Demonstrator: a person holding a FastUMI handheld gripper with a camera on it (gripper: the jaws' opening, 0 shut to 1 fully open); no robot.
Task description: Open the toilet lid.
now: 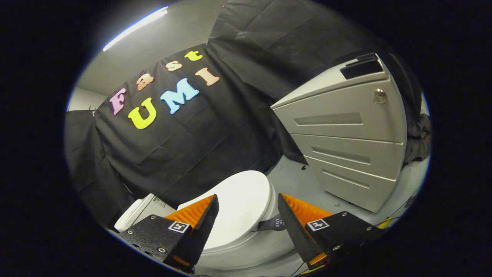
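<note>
The gripper hangs with its 2 fingers apart, the closed toilet lid between and just beyond them. Best to aim for the grey pull tab at the lid's front edge, near the right finger.

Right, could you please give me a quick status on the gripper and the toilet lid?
Gripper open, fingers spread above the toilet lid, touching nothing. Lid down, a strap tab at its rim. Drawer cabinet off to the side, not in the way.

Readable markings: one item recorded.
A dark strap tab at the toilet lid edge bore "LIFE"; smaller print above it was unreadable.
</note>
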